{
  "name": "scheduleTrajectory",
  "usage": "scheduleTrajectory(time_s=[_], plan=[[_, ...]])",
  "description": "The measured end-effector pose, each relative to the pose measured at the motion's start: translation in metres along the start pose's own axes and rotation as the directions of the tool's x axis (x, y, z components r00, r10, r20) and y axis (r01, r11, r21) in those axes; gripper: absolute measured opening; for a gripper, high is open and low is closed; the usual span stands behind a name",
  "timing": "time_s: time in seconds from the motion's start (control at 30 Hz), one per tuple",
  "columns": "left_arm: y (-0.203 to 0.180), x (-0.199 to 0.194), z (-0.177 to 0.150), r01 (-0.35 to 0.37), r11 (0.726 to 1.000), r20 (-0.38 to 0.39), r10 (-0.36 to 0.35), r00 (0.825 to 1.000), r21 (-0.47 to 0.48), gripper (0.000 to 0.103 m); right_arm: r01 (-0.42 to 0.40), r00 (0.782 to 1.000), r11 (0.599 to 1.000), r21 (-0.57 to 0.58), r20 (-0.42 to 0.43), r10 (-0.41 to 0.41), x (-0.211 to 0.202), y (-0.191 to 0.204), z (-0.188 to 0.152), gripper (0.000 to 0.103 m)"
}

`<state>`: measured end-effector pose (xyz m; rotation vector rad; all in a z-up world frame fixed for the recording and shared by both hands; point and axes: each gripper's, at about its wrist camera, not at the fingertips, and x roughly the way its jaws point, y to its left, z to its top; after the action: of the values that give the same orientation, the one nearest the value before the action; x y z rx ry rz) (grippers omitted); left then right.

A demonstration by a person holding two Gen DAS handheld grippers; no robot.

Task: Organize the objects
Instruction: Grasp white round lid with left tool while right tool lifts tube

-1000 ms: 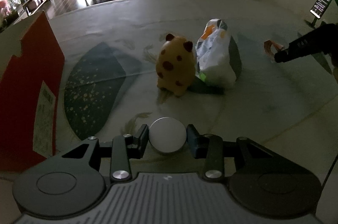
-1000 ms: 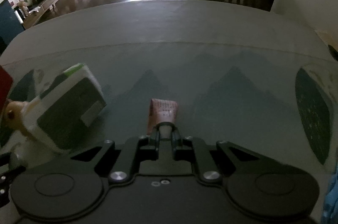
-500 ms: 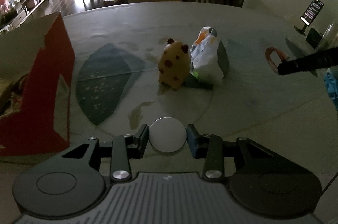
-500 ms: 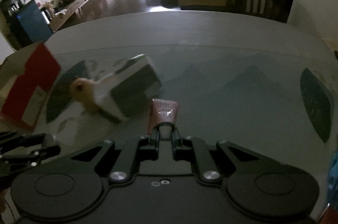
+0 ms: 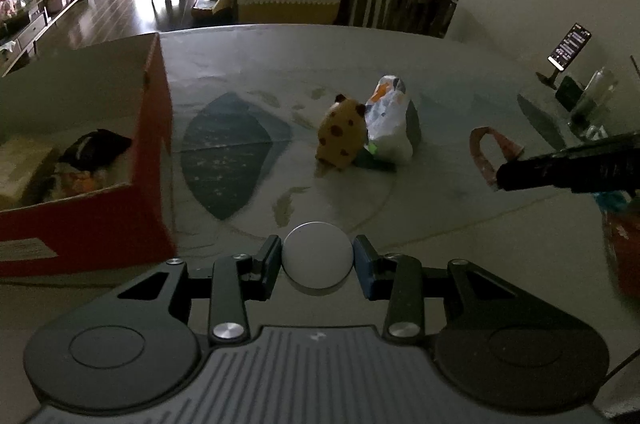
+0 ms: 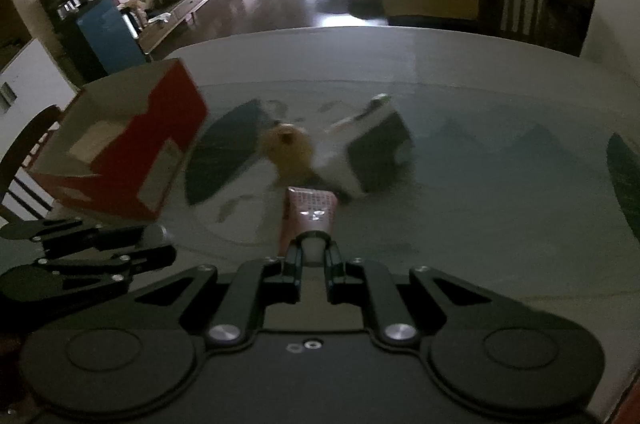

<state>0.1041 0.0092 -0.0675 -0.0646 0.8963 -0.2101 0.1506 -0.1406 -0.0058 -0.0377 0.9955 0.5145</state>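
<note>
My left gripper [image 5: 318, 258] is shut on a white ball [image 5: 318, 256], held above the table's near side. My right gripper [image 6: 314, 252] is shut on a pink sachet [image 6: 310, 214]; from the left wrist view that sachet [image 5: 490, 152] hangs bent at the tip of the right gripper's dark fingers [image 5: 520, 174]. A yellow spotted toy [image 5: 342, 138] stands mid-table against a white snack bag [image 5: 390, 124]. The right wrist view blurs the toy [image 6: 286, 150] and bag [image 6: 370, 150]. A red open box [image 5: 154, 144] at the left holds several items.
The round table [image 5: 440, 224] has a patterned cover. A phone on a stand [image 5: 568, 48] and a glass [image 5: 592, 100] sit at the far right. A wooden chair [image 5: 400, 4] stands behind the table. The red box [image 6: 160, 144] lies left of the toy.
Both grippers have pulled back and turned left, each keeping its hold. The red box has come into fuller view with its inside showing, and the toy and bag look farther away.
</note>
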Motion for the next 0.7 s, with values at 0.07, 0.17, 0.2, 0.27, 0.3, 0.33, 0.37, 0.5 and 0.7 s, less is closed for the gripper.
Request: scheduleTrajectory(time_s=[0.07,0.17,0.2,0.27,0.3,0.33,0.37,0.5,0.7], plan=[[0.008,-0.009,0.000,0.015,1.000,0.001,-0.015,1.000,0.000,0.038,-0.006,1.000,1.000,-0.010,0.002,0.006,-0.002,0.014,-0.001,0.010],[0.021,-0.022,0.001,0.024,1.000,0.012,-0.024,1.000,0.009,0.038,-0.014,1.000,1.000,-0.022,0.001,0.014,-0.004,0.036,-0.002,0.010],[0.026,-0.026,0.001,0.026,1.000,0.016,-0.027,1.000,0.012,0.038,-0.015,1.000,0.999,-0.029,0.001,0.015,-0.004,0.044,-0.001,0.010],[0.036,-0.034,0.002,0.028,0.999,0.025,-0.028,0.999,0.018,0.038,-0.018,1.000,0.999,-0.040,0.000,0.018,-0.002,0.059,0.001,0.010],[0.040,-0.037,0.003,0.028,0.999,0.028,-0.028,0.999,0.020,0.038,-0.021,1.000,0.999,-0.046,-0.001,0.021,-0.001,0.067,0.002,0.010],[0.046,-0.041,0.003,0.027,0.999,0.032,-0.028,0.999,0.020,0.038,-0.024,1.000,0.998,-0.052,0.000,0.024,0.001,0.075,0.002,0.010],[0.050,-0.043,0.002,0.027,0.999,0.035,-0.028,0.999,0.019,0.038,-0.027,1.000,0.998,-0.060,0.000,0.027,0.001,0.083,0.004,0.010],[0.073,-0.054,0.003,0.028,0.999,0.047,-0.029,0.998,0.020,0.038,-0.034,0.999,0.995,-0.098,0.002,0.035,0.007,0.117,0.009,0.010],[0.109,-0.071,0.009,0.020,0.999,0.076,-0.022,0.997,0.029,0.038,-0.046,0.999,0.988,-0.146,0.009,0.048,0.019,0.164,0.018,0.010]])
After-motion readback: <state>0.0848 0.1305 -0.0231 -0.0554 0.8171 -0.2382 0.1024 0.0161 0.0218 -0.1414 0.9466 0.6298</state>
